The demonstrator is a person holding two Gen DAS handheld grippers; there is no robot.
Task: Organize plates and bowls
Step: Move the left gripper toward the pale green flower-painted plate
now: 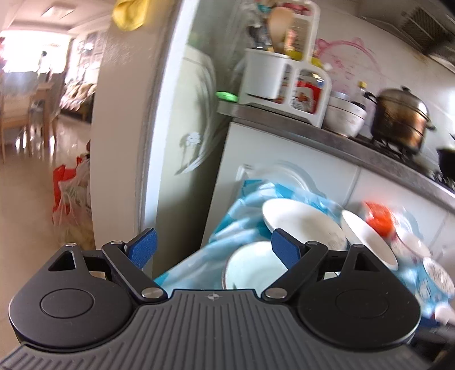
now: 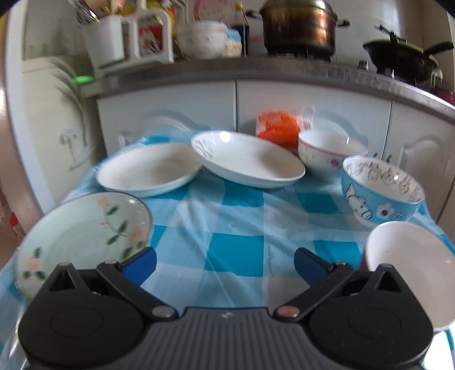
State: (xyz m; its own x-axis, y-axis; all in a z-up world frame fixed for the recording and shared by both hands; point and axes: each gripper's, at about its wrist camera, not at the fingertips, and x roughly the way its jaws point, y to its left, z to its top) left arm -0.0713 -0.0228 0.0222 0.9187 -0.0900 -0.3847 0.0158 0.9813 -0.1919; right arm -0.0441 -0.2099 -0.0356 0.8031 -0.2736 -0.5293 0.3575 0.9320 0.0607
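Observation:
On a blue-checked tablecloth [image 2: 236, 250] lie a green flowered plate [image 2: 82, 233] at the near left, a plain white plate [image 2: 148, 169] behind it, and a patterned white plate [image 2: 247, 159] leaning on its rim. At the right stand a white flowered bowl [image 2: 327, 152], a blue cartoon bowl [image 2: 381, 190] and a plain white bowl [image 2: 412, 261]. My right gripper [image 2: 226, 266] is open and empty above the cloth's middle. My left gripper [image 1: 213, 249] is open and empty at the table's left end, above the green plate [image 1: 250, 267] and white plate [image 1: 301, 222].
An orange packet [image 2: 280, 128] lies at the table's back. Behind it run white cabinets [image 2: 284, 108] and a counter with a utensil holder [image 2: 128, 37], a steel pot [image 2: 298, 27] and a black wok [image 2: 403, 58]. A fridge [image 1: 182, 142] stands left of the table.

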